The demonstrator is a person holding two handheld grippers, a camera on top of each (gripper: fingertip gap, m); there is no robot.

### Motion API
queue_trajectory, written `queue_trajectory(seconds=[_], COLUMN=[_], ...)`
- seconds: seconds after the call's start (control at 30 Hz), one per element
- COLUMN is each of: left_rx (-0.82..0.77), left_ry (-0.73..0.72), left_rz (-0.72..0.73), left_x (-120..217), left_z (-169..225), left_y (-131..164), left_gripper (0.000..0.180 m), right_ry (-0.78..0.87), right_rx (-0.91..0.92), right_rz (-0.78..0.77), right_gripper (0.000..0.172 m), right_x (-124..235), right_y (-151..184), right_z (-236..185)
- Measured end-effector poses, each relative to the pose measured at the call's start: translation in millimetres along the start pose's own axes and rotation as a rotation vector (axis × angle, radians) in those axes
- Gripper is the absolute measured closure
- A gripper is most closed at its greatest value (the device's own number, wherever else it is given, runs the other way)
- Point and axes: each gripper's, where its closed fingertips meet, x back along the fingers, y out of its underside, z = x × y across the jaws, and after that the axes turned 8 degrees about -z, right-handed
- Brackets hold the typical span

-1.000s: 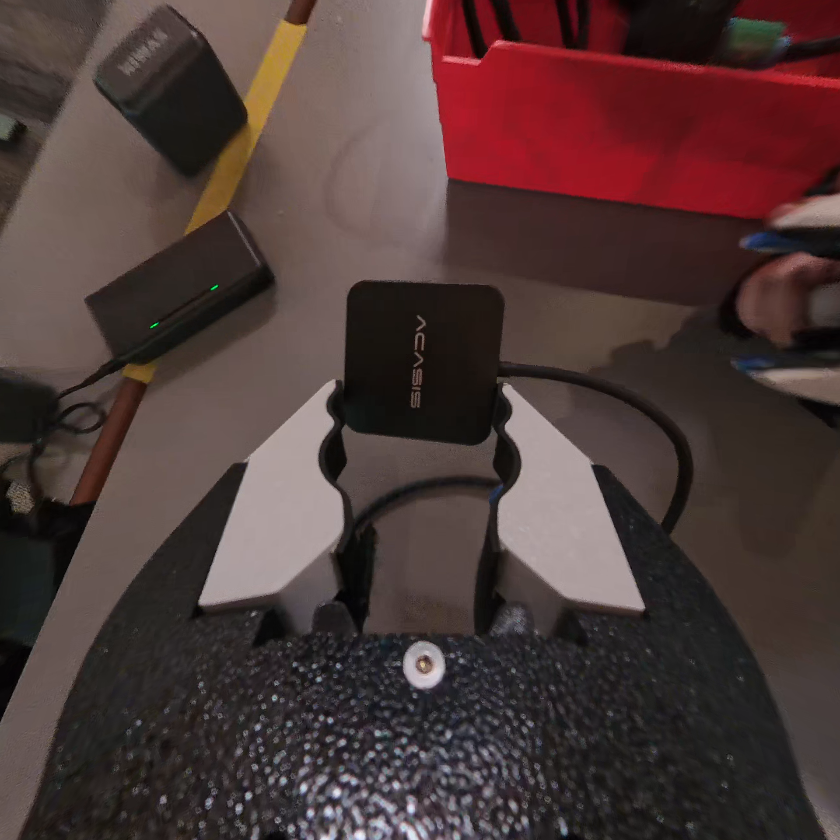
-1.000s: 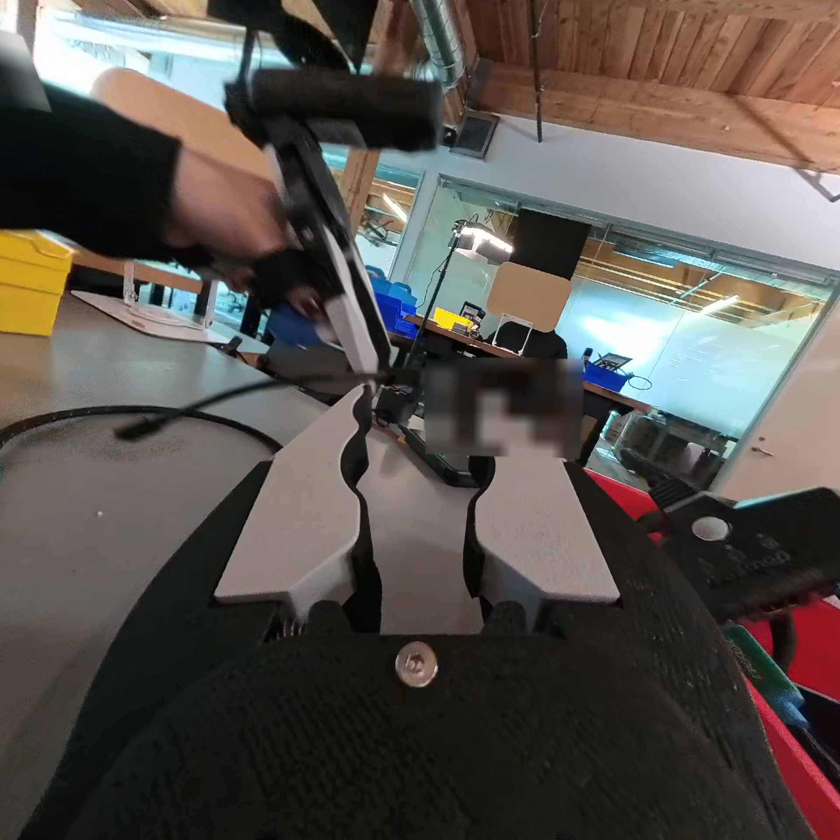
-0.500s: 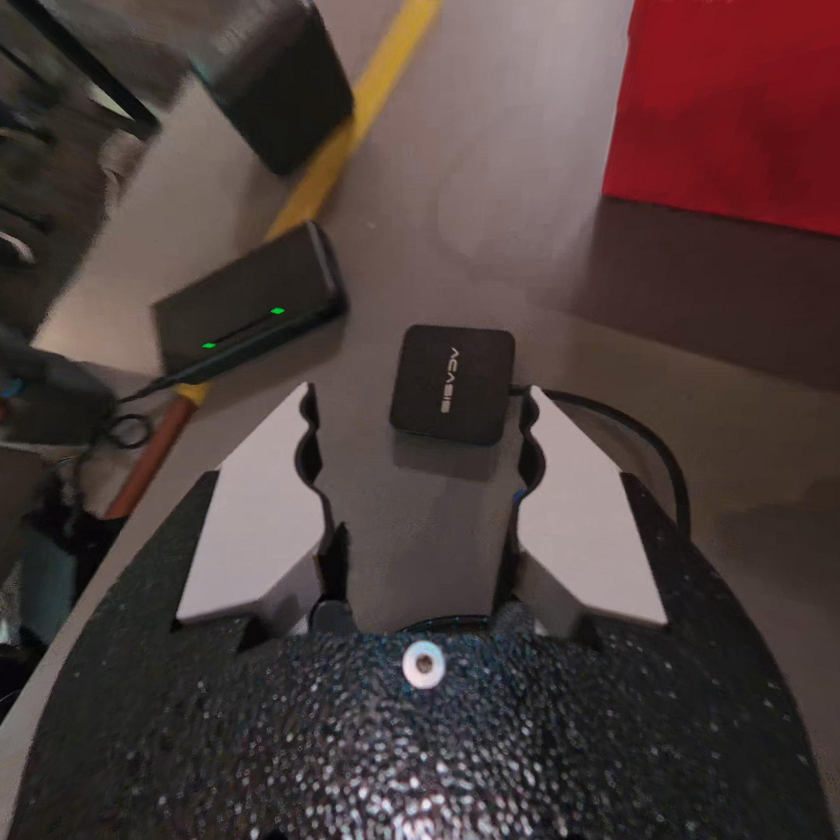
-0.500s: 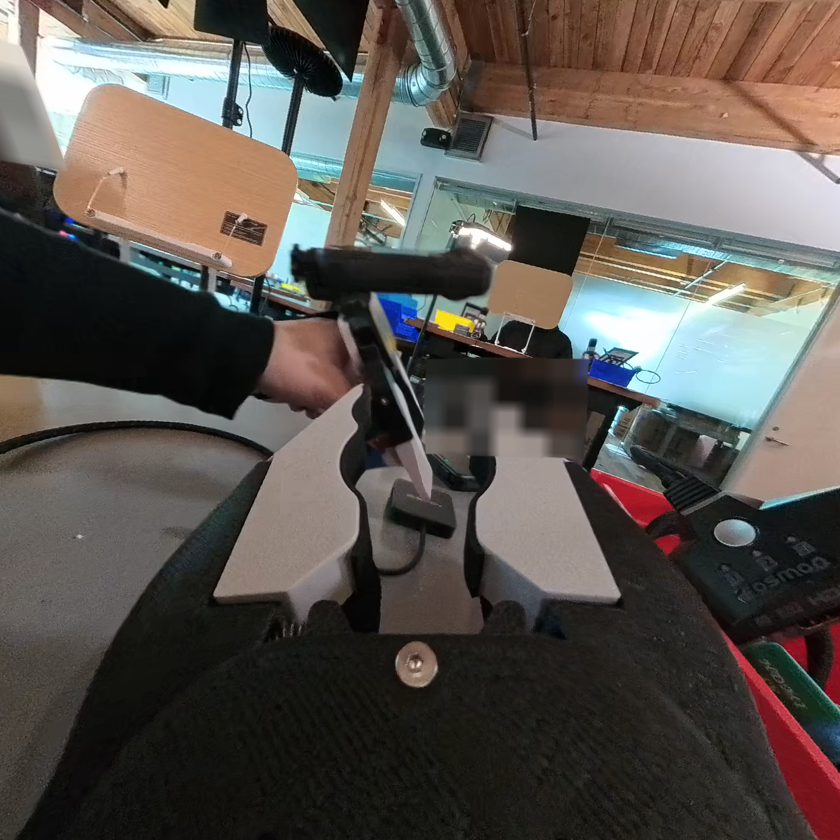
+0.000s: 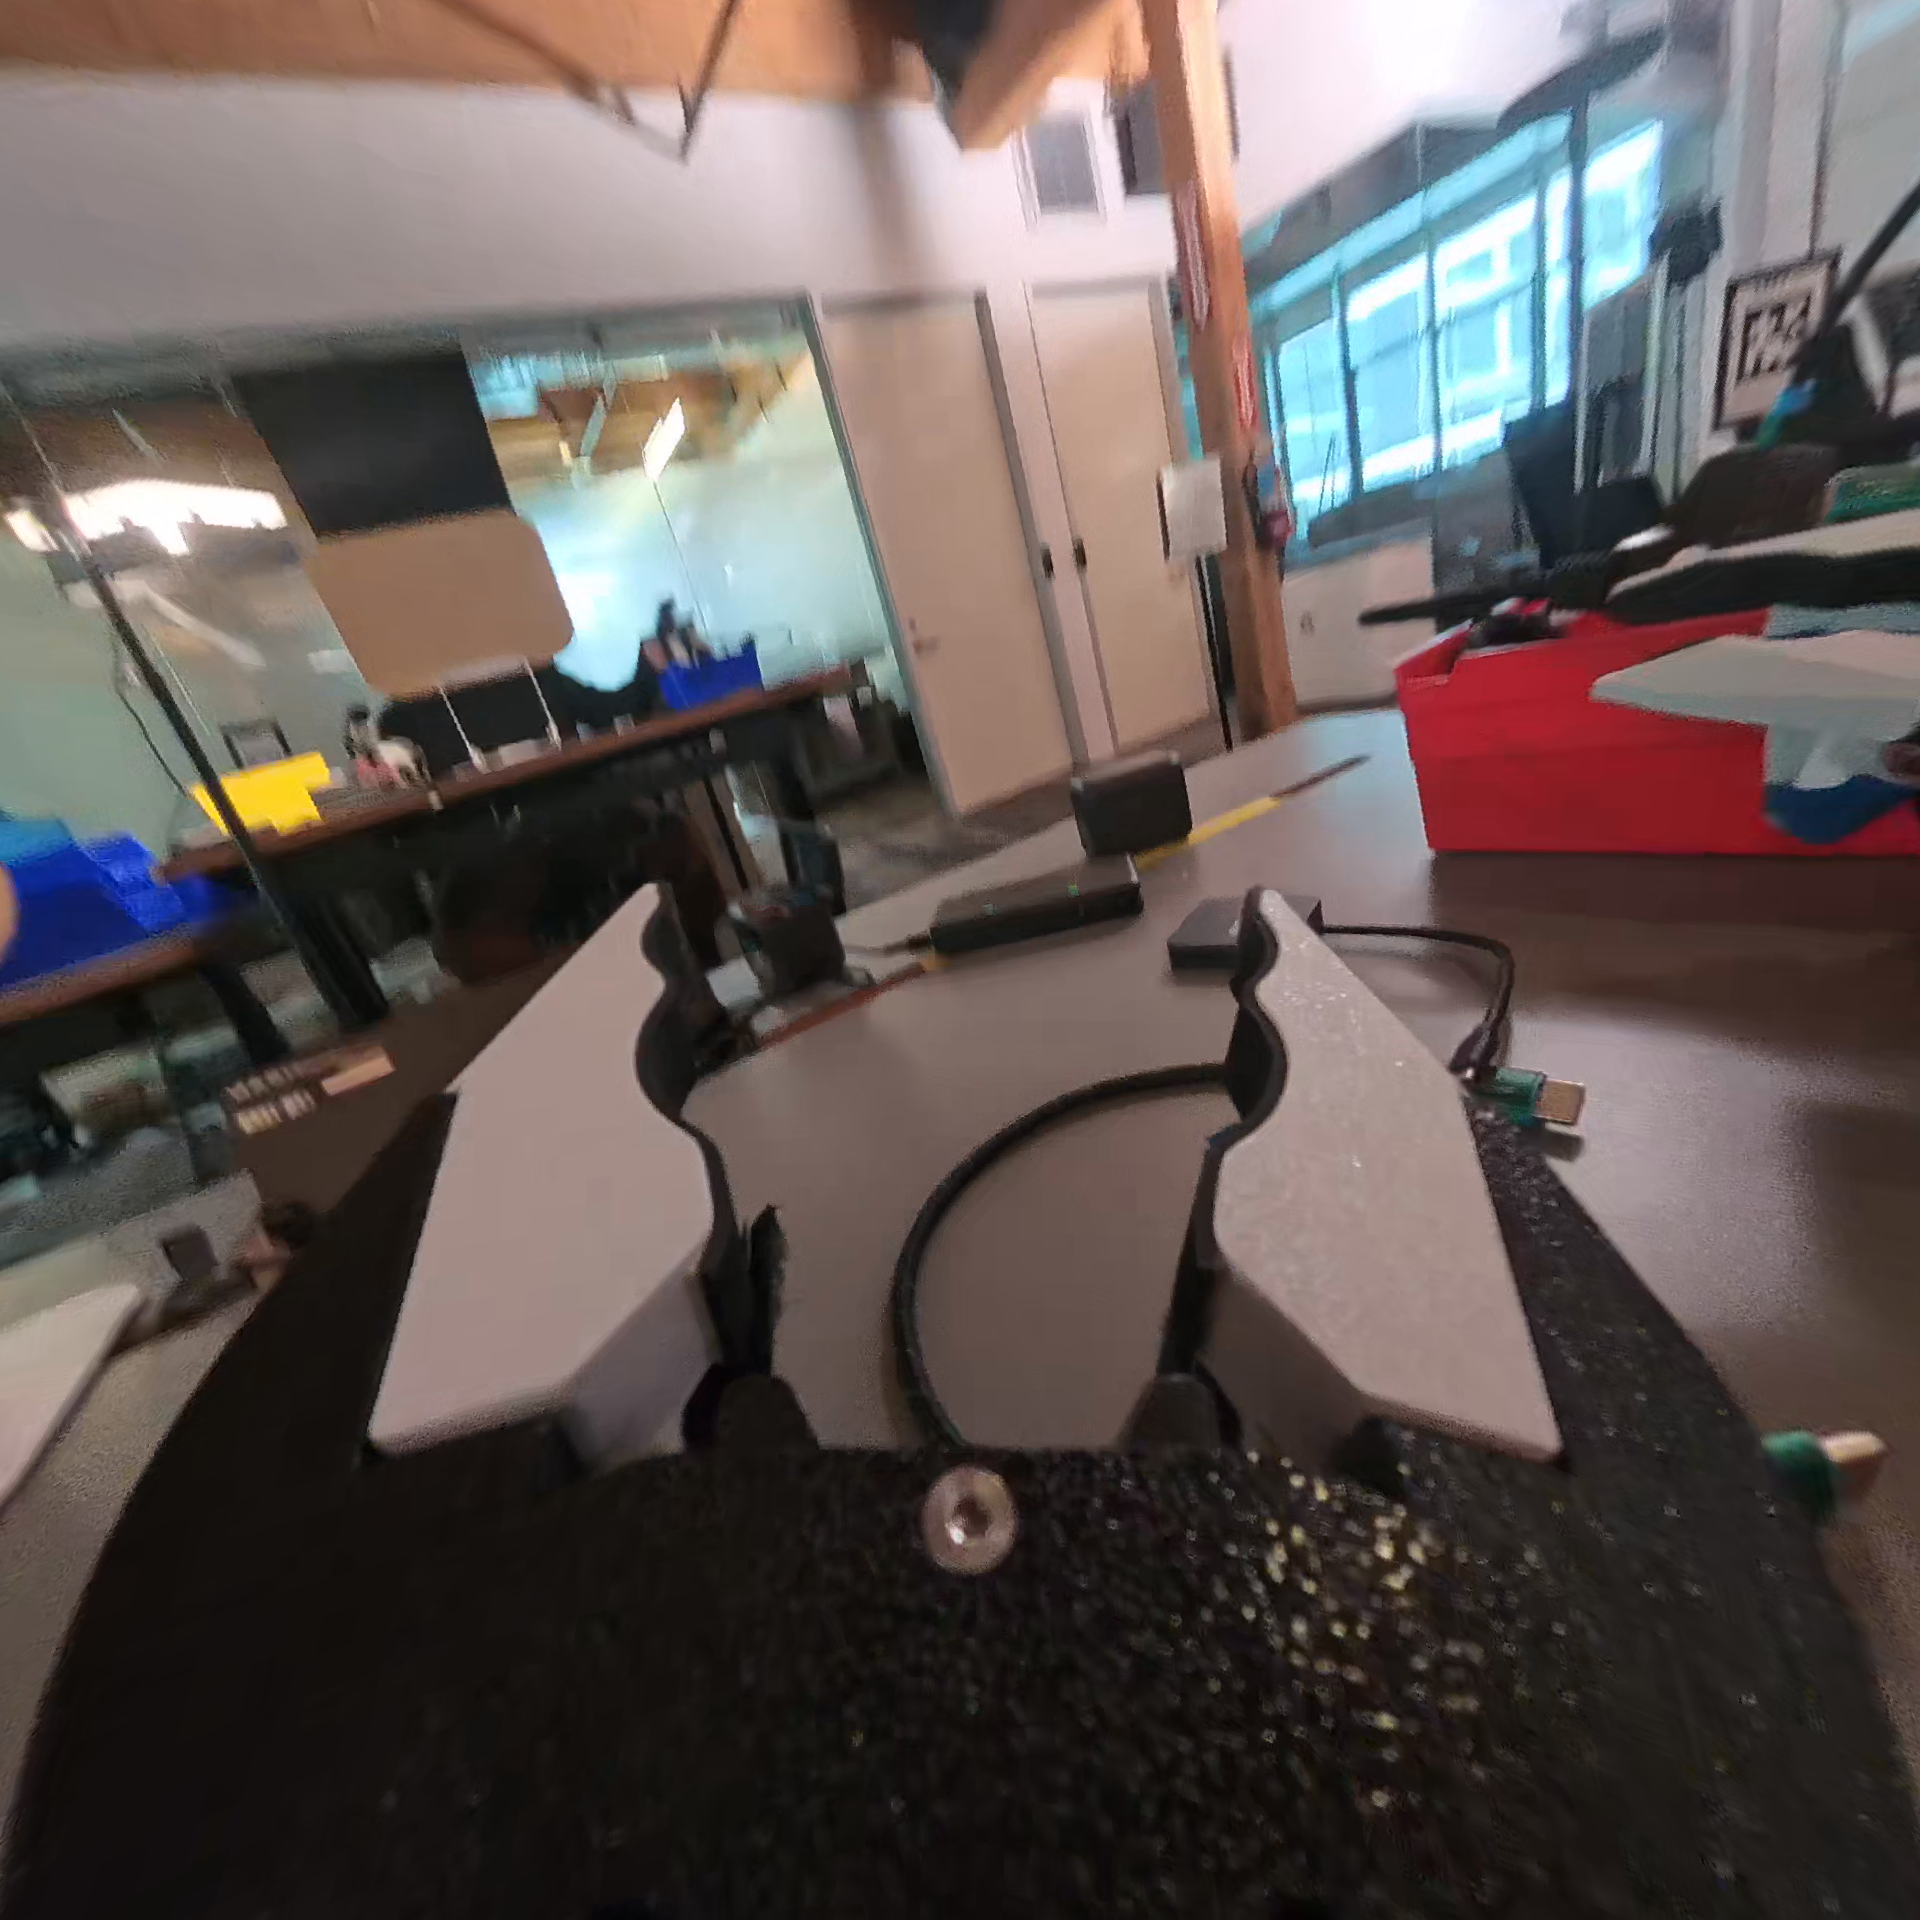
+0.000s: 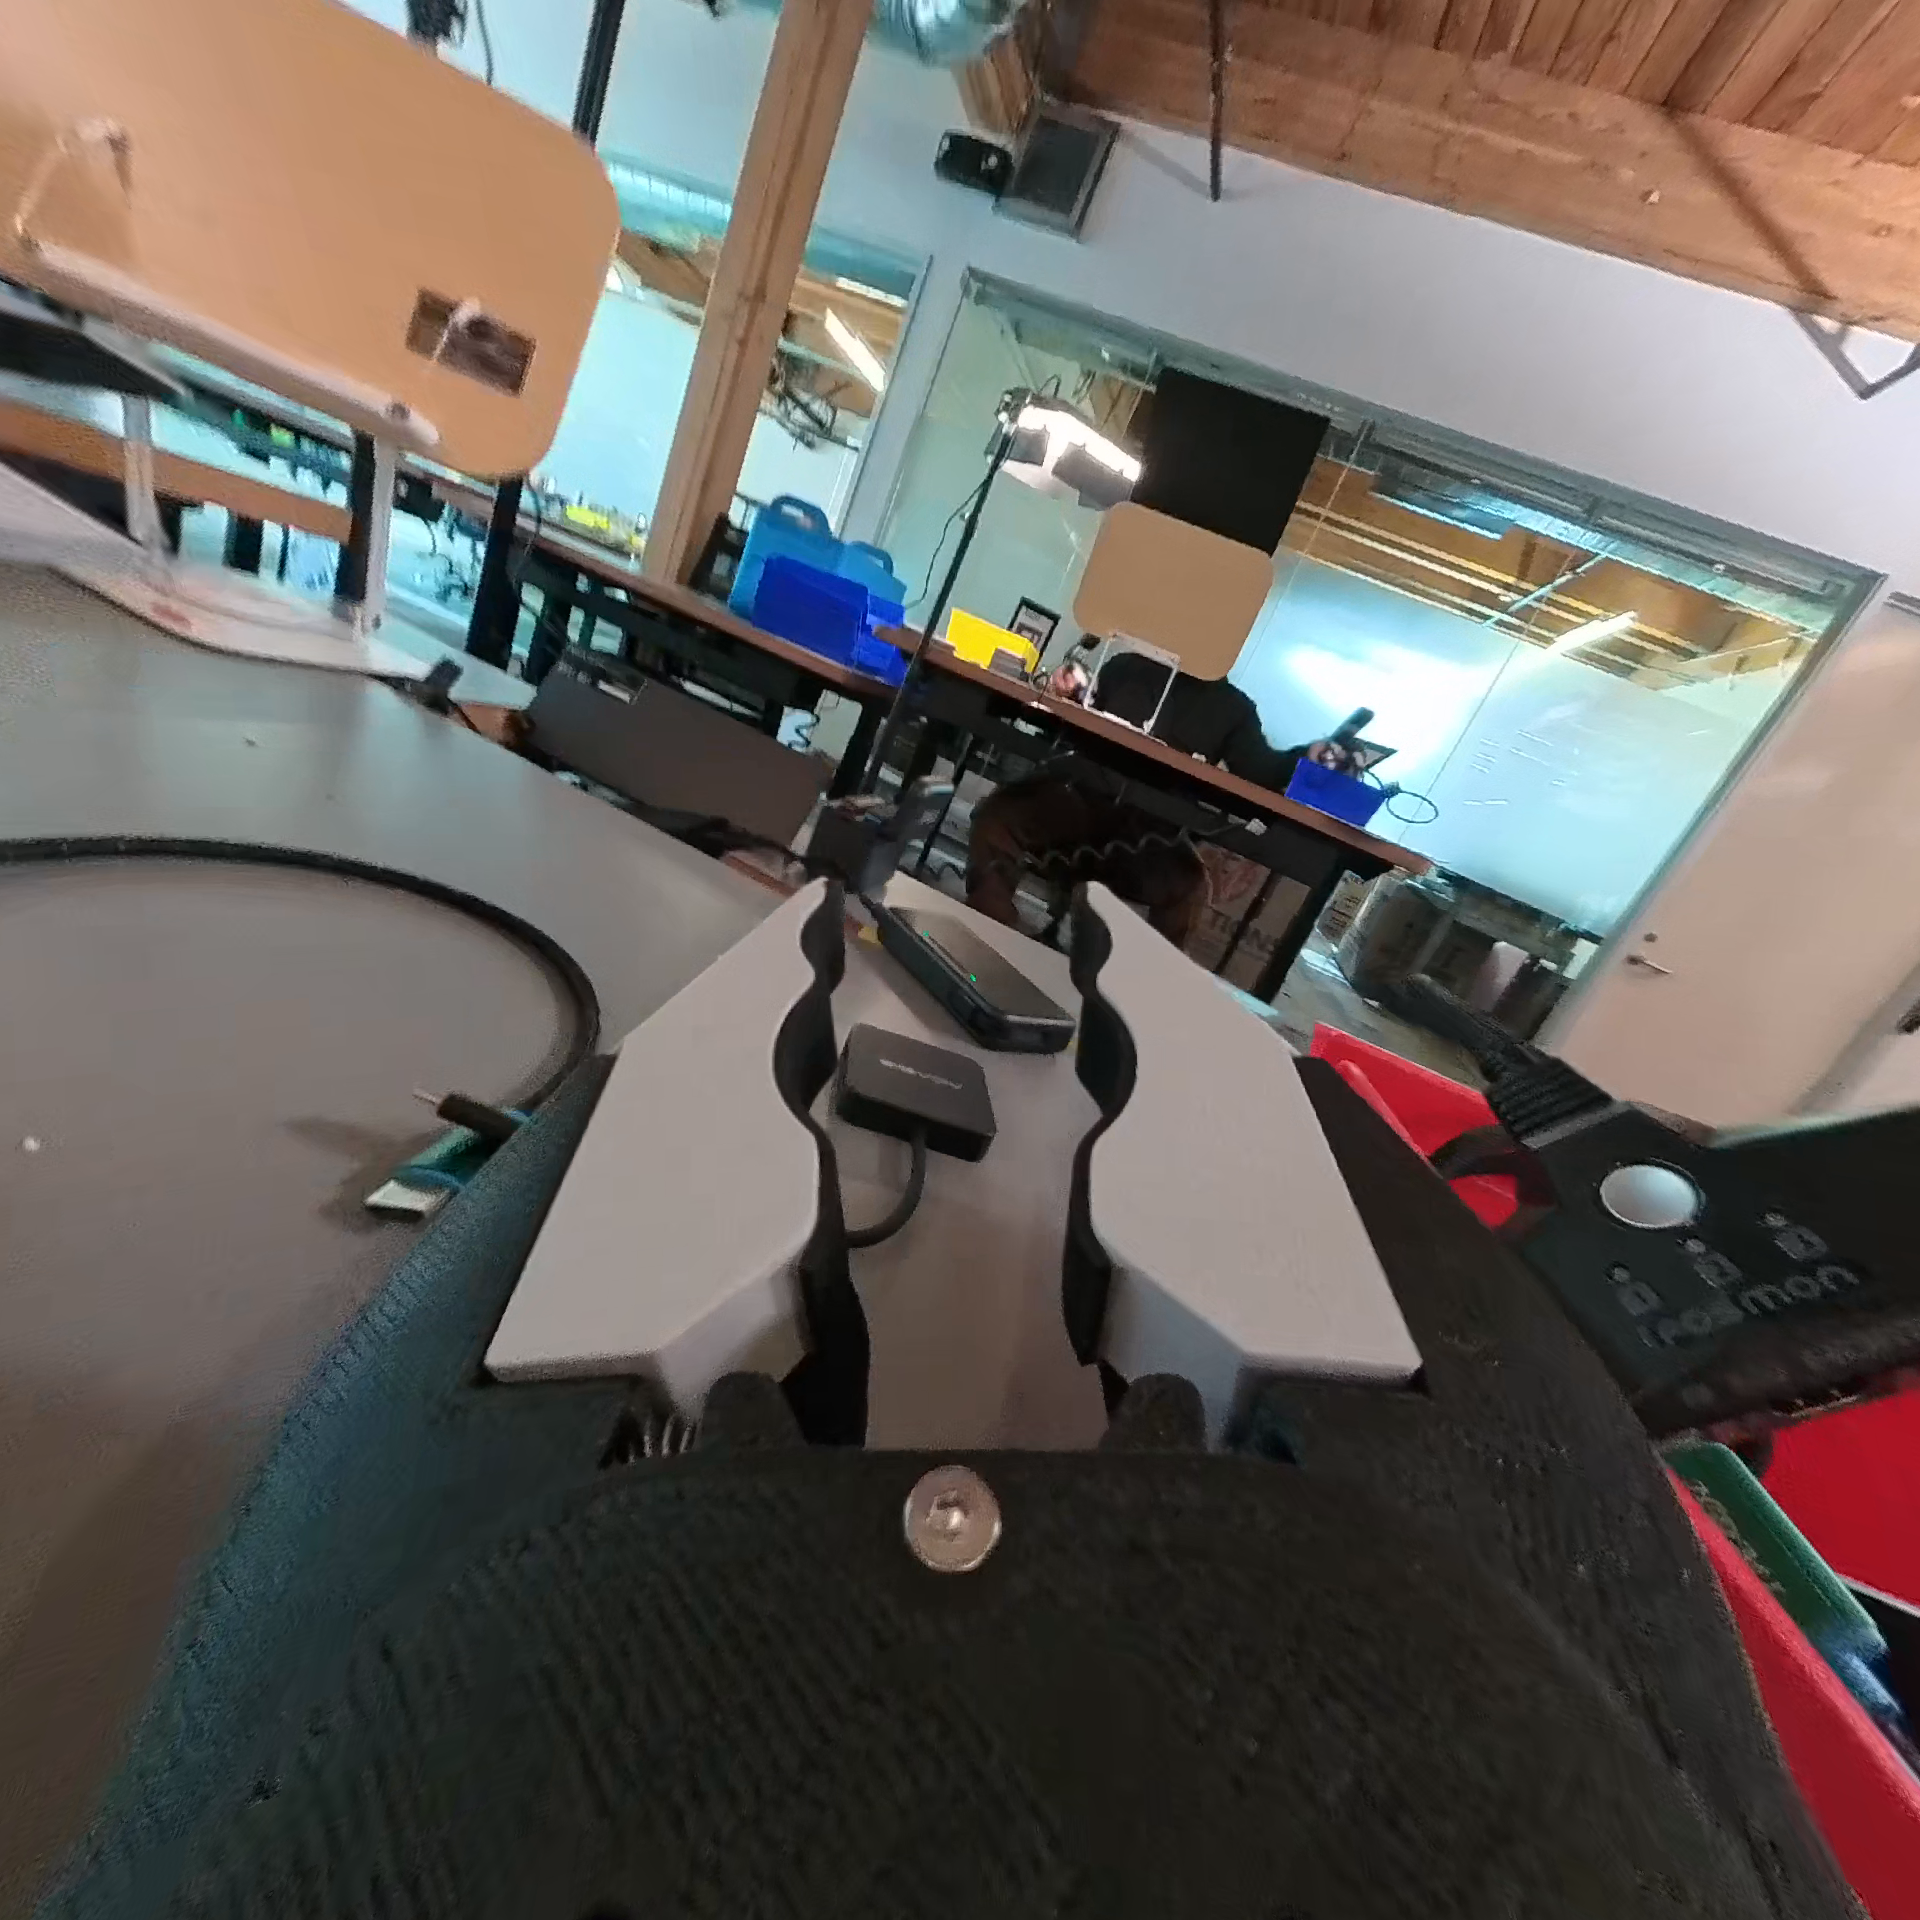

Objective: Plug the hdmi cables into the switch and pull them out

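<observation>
Worktop layout, both wrist views

Switch (image 6: 914, 1089) lies flat on worktop (image 6: 260, 997), seen between right tongs' (image 6: 954, 914) fingers w/o touching them; its lead runs back toward the camera. Flat box (image 6: 977, 977) sits just behind switch, nearer the worktop's far edge; in left view a cube-shaped box (image 5: 1130, 802) stands behind that. Bin (image 5: 1558, 758) sits on worktop to the right, w/ cables and gear in it. Cable (image 6: 416, 904) curves across worktop at left; plugs (image 6: 436, 1164) lie beside right tongs' left side. In left view, left tongs (image 5: 951, 925) stand wide apart over worktop, switch (image 5: 1205, 935) behind right fingertip, plug (image 5: 1538, 1101) right of it.
</observation>
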Motion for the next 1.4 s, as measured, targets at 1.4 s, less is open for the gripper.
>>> queue_trajectory(seconds=[1.4], left_rx=[0.163], left_ry=[0.178], left_rz=[0.168], left_x=[-33.4], left_z=[20.0], left_y=[-20.7], left_gripper=[0.114], right_ry=[-0.150], right_rx=[0.097], right_rz=[-0.136], right_gripper=[0.127], right_x=[1.7], right_y=[8.1], right_z=[-43.9])
